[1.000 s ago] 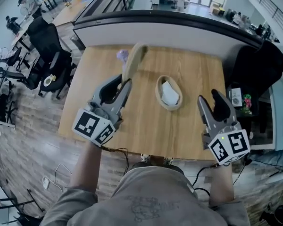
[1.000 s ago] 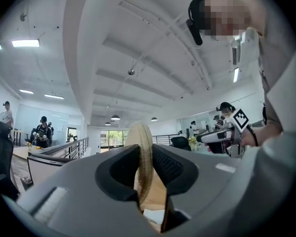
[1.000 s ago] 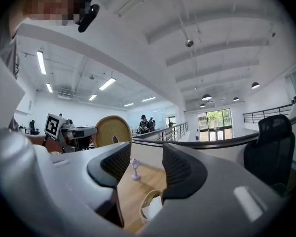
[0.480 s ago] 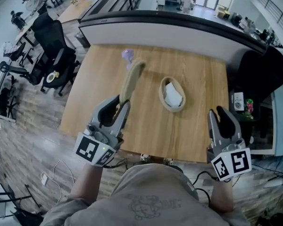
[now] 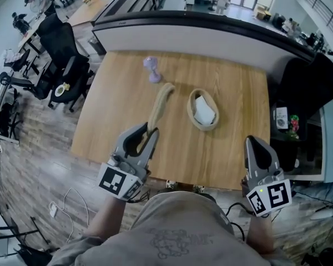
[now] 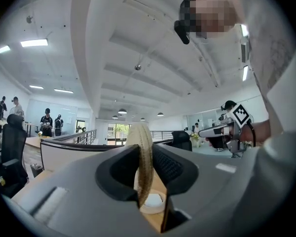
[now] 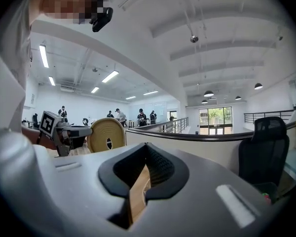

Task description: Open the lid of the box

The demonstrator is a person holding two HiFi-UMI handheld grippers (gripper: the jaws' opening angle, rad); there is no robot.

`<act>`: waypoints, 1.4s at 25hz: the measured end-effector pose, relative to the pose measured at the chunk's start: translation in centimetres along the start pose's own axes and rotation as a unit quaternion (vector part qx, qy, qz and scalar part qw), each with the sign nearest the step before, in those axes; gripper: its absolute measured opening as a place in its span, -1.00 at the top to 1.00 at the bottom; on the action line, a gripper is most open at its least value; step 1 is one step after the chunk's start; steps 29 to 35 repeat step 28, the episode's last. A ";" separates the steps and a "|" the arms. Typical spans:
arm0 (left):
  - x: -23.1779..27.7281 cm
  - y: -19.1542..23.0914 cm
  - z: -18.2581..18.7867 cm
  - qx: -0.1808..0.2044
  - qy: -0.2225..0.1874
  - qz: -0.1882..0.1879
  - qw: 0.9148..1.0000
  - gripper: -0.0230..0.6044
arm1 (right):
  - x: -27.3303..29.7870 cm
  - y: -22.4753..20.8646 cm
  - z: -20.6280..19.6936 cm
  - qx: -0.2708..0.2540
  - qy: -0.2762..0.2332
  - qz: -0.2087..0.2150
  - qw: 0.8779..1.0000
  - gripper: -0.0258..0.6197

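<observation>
The oval woven box (image 5: 203,110) stands uncovered on the wooden table (image 5: 233,154), with something white inside. Its lid (image 5: 160,105) is off the box and held edge-up to the box's left. My left gripper (image 5: 150,132) is shut on the lid's near rim. In the left gripper view the lid (image 6: 140,137) stands upright between the jaws of my left gripper (image 6: 144,154), and the box (image 6: 150,205) lies beyond it. My right gripper (image 5: 253,144) hovers at the table's near right edge; its jaws have just been closing with nothing between them and are shut. The right gripper view shows the lid's round face (image 7: 107,135).
A small purple object (image 5: 151,70) stands at the far side of the table. A curved counter wall (image 5: 211,35) runs behind the table. A black chair (image 5: 302,85) stands at the right, and office chairs (image 5: 58,54) at the left.
Both grippers drew back toward the table's near edge and sank. The lid came along with the left gripper, away from the purple object. The right jaws closed.
</observation>
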State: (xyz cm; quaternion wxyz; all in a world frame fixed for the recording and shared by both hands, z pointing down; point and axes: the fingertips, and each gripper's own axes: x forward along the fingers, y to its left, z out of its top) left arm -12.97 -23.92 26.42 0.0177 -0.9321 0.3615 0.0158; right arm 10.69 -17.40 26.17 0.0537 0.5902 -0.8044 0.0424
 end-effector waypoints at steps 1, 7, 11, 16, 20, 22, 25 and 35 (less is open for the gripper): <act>0.1 0.0 0.0 0.001 0.000 -0.001 1.000 0.66 | 0.1 0.2 -0.1 0.000 0.000 0.003 1.000 0.89; 0.8 0.7 0.7 0.020 -0.007 -0.004 1.000 0.66 | 0.6 1.1 -0.5 0.004 -0.002 0.019 1.000 0.89; 1.0 0.5 0.7 0.020 -0.008 -0.008 1.000 0.66 | 0.9 1.2 -0.8 0.004 0.008 0.021 1.000 0.89; 0.9 0.5 0.0 0.004 -0.002 -0.001 1.000 0.66 | 0.8 0.7 -0.7 0.012 -0.003 0.011 1.000 0.89; 0.7 0.3 -0.1 0.004 0.001 -0.003 1.000 0.66 | 0.9 0.7 -0.7 0.013 0.000 0.012 1.000 0.89; 0.7 0.2 -0.1 0.003 0.002 -0.006 1.000 0.66 | 0.9 0.7 -0.9 0.013 0.004 0.011 1.000 0.89; 0.5 0.2 -0.2 -0.001 0.007 -0.007 1.000 0.66 | 1.0 0.5 -0.9 0.016 0.007 0.002 1.000 0.89; 0.4 0.5 -0.2 -0.009 0.009 -0.007 1.000 0.66 | 1.2 0.3 -0.8 0.018 0.010 -0.005 1.000 0.89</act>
